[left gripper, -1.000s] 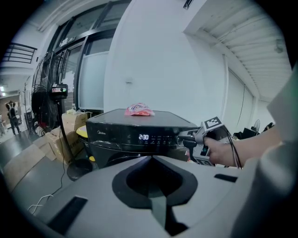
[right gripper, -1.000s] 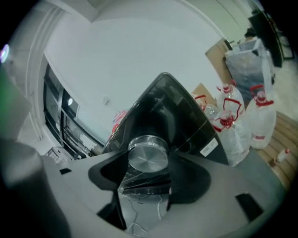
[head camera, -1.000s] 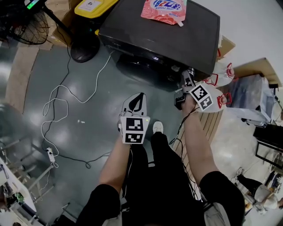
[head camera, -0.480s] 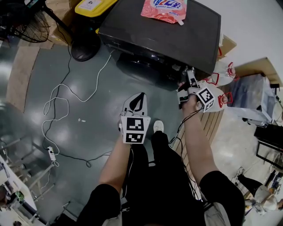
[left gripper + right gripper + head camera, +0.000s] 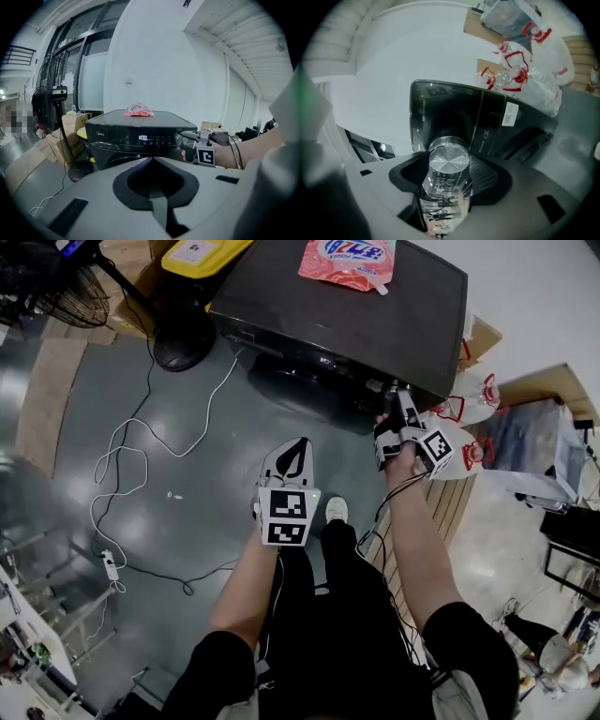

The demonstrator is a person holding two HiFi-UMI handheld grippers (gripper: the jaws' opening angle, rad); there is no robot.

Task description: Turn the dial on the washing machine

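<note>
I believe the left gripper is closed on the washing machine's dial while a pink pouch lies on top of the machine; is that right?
Not quite: it is the right gripper that is closed on the dial, as the right gripper view shows. The left gripper hangs back, empty. The pink pouch does lie on the washing machine.

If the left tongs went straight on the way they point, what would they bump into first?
Most likely the washing machine: the left tongs aim at its dark front, and nothing shows in between, though depth is unclear.
</note>
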